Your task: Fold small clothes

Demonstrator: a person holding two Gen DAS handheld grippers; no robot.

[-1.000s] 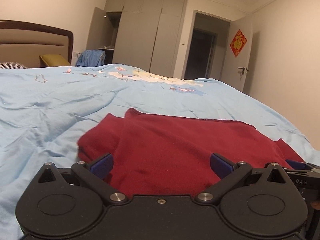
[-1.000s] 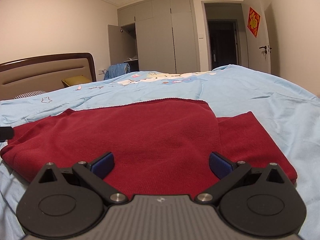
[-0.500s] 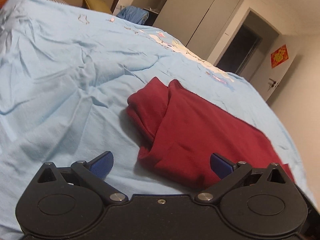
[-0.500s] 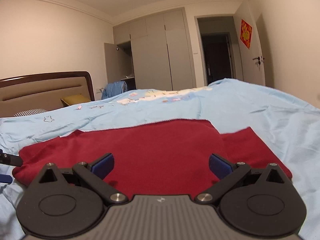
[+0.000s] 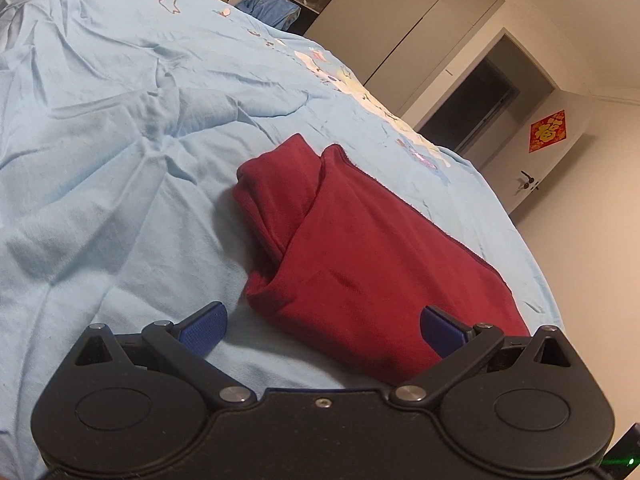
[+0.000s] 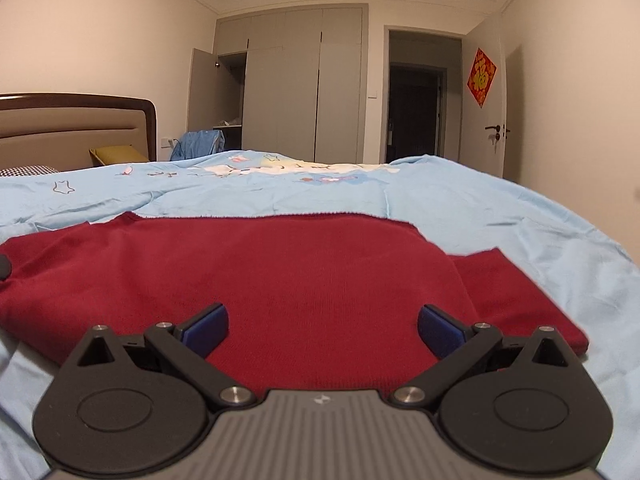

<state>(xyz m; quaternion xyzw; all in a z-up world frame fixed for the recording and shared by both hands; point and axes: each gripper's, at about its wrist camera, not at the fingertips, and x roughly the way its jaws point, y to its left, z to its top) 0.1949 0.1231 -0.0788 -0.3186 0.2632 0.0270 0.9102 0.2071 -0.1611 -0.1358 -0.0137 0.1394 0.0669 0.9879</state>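
Note:
A dark red knitted garment lies partly folded on the light blue bedspread, one layer laid over another. My left gripper is open, tilted, above the garment's near left corner with nothing between its blue pads. In the right wrist view the same red garment spreads flat across the bed, a lower layer sticking out at the right. My right gripper is open just over its near edge, holding nothing.
A wooden headboard and yellow pillow stand at the left. Grey wardrobes, one door ajar, and a dark doorway lie beyond the bed. A blue cloth hangs near the wardrobe.
My left gripper has lifted, pulled back left and tilted, now looking down on the garment's left corner. The right gripper has dropped lower and closer to the garment. Both stay open.

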